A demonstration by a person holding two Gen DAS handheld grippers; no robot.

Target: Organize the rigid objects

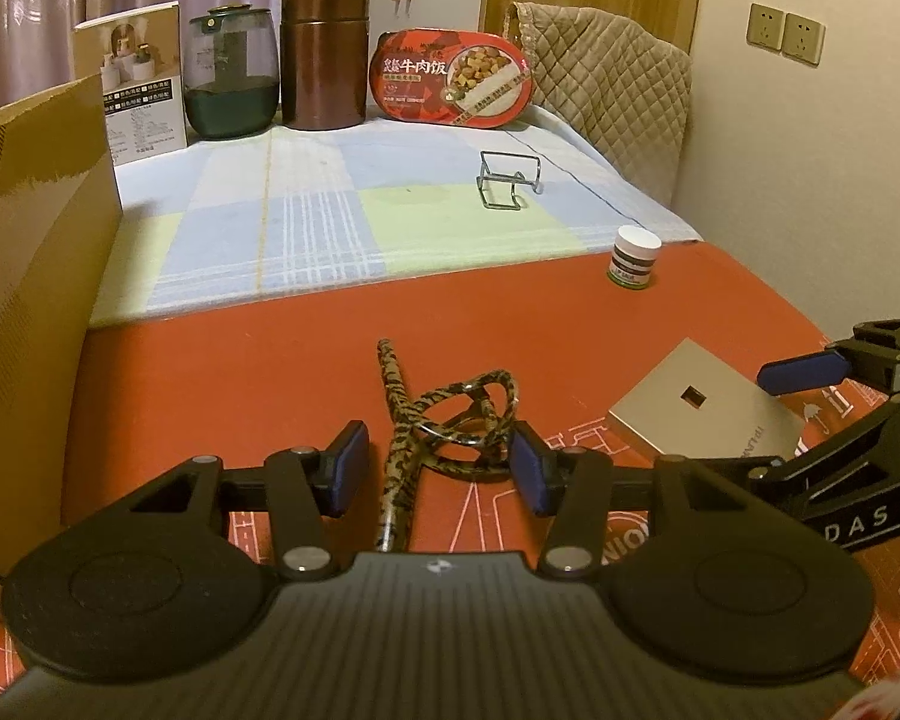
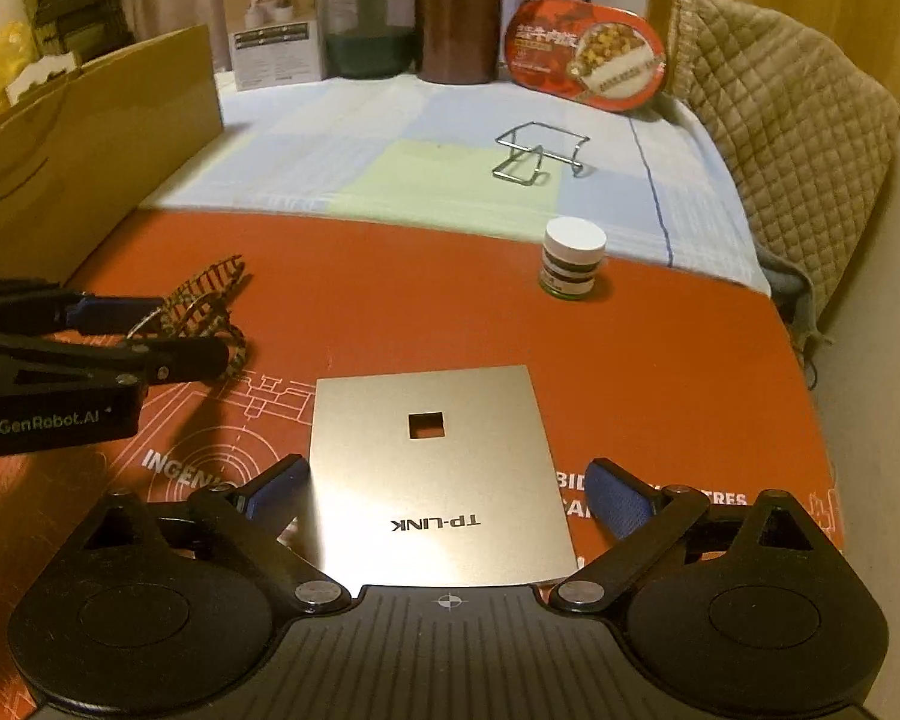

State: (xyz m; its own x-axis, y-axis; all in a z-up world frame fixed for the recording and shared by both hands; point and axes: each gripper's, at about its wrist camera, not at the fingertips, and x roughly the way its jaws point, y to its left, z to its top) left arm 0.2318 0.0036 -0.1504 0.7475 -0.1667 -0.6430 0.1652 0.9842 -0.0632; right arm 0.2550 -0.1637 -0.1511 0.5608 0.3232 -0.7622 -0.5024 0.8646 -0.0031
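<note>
A leopard-print strap with a metal ring (image 1: 450,420) lies on the red mat (image 1: 270,372). My left gripper (image 1: 438,471) is open, its blue pads (image 1: 348,468) on either side of the strap. A silver TP-LINK box (image 2: 438,474) lies flat on the mat. My right gripper (image 2: 444,498) is open, with its fingers (image 2: 615,495) either side of the box's near end. The box also shows in the left wrist view (image 1: 702,414). The strap (image 2: 210,306) and the left gripper (image 2: 150,330) show in the right wrist view.
A small white-lidded jar (image 2: 573,258) stands on the mat. A wire stand (image 2: 540,153) sits on the checked cloth. At the back stand a brown canister (image 2: 459,12), a green glass jar (image 2: 369,21), a carton (image 2: 276,21) and a red meal box (image 2: 588,54). A cardboard wall (image 2: 90,138) stands left.
</note>
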